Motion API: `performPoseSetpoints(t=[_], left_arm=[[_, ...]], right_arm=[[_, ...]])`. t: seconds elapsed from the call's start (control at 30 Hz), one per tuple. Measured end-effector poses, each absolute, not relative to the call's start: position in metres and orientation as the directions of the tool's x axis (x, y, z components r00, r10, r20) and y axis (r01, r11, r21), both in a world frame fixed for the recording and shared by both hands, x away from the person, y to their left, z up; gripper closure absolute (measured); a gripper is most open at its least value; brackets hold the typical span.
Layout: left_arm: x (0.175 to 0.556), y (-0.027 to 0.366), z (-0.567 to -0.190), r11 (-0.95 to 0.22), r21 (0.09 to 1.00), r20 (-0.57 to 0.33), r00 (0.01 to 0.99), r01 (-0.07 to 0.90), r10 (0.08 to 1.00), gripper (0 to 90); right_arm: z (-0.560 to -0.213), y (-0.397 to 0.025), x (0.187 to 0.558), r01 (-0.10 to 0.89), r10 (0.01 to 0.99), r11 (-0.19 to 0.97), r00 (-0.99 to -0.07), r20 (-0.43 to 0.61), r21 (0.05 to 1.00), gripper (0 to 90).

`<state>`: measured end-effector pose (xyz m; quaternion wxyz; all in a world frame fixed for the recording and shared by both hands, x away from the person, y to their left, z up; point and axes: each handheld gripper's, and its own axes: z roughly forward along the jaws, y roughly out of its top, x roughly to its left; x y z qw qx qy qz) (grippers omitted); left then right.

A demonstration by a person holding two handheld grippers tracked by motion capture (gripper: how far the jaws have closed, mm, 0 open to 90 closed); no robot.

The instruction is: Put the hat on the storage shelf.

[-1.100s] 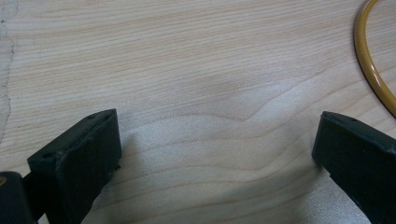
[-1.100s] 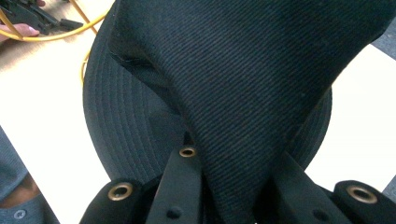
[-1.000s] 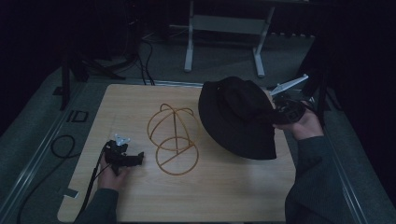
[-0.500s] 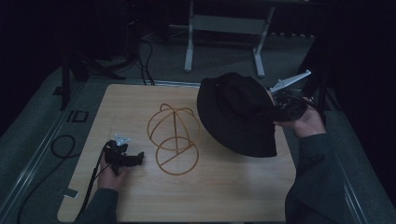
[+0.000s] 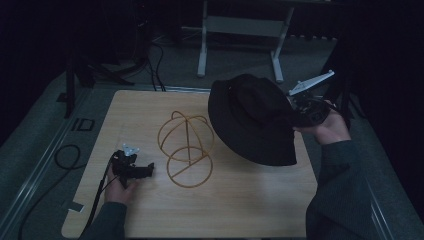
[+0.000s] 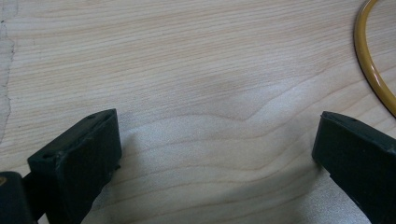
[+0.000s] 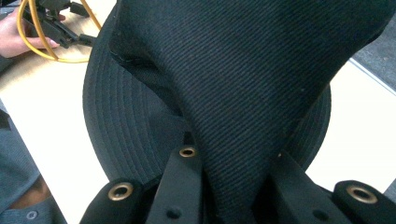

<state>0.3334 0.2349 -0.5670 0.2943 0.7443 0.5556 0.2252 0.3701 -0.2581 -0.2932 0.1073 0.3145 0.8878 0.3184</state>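
A black bucket hat (image 5: 252, 120) hangs in the air over the table's right side, tilted, its brim toward the wire stand. My right gripper (image 5: 300, 114) is shut on a fold of the hat's crown (image 7: 243, 116); both jaws pinch the cloth. A yellow wire hat stand (image 5: 186, 148) stands upright at the table's middle, just left of the hat. My left gripper (image 5: 145, 170) rests low on the wood at the front left, open, jaws wide with bare table between them. A yellow ring (image 6: 371, 65) of the stand's base curves past its right jaw.
The light wooden table (image 5: 240, 200) has bare room at the front and right. A white table frame (image 5: 240, 25) stands on the floor beyond the far edge. Black cables (image 5: 60, 155) lie on the floor at the left. A dark stand (image 5: 75, 75) rises by the back left corner.
My right gripper has carried the hat a little to the left and up, closer to the wire stand. The left gripper has stayed where it was.
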Motion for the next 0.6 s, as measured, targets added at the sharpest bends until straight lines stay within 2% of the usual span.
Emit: performPoseSetpoints(t=[0.6], left_arm=[[0.3334,0.2351,-0.5668,-0.213,0.687,0.01,0.284,0.695,0.959,1.5]], right_arm=[[-0.2845,-0.2612,0.365,0.439,0.586,0.611,-0.81,-0.005,0.659,86.0]])
